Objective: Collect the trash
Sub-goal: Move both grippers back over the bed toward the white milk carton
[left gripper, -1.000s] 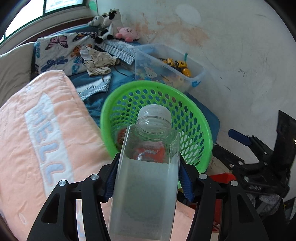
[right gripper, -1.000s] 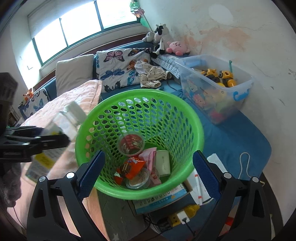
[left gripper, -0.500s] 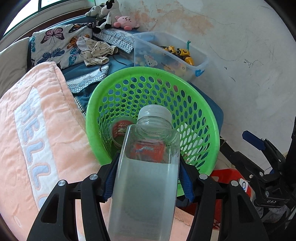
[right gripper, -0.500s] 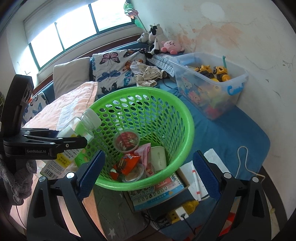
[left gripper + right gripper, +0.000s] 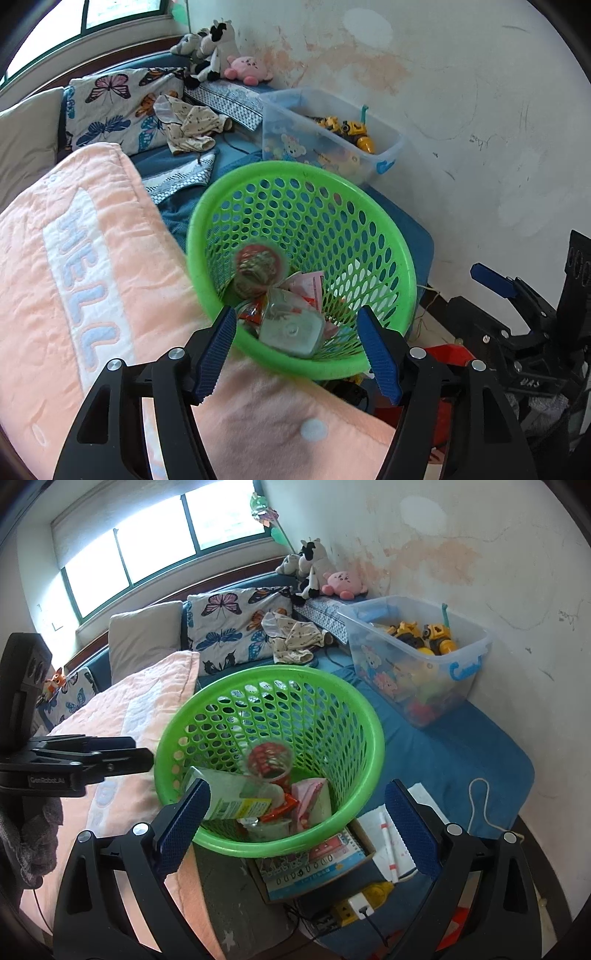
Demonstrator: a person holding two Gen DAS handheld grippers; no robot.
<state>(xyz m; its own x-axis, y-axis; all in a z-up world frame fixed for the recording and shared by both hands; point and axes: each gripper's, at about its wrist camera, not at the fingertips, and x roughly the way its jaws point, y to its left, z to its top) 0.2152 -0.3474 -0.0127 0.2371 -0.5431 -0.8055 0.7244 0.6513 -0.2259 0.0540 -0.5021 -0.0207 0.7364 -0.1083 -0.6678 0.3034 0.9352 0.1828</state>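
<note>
Bottle (image 5: 291, 328) now dropped into basket (image 5: 388, 240), beyond left fingers (image 5: 218, 347) opening, empty

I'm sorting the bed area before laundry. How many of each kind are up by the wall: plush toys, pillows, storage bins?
Plush toys: 3, namely grey, black-and-white cow, pink round
Pillows: 2, namely butterfly-print, plain beige
Clear plastic toy bins: 1
Total: 6

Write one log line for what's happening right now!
left claw: opening, nothing held | bottle: in green basket | right claw: open, empty
</note>
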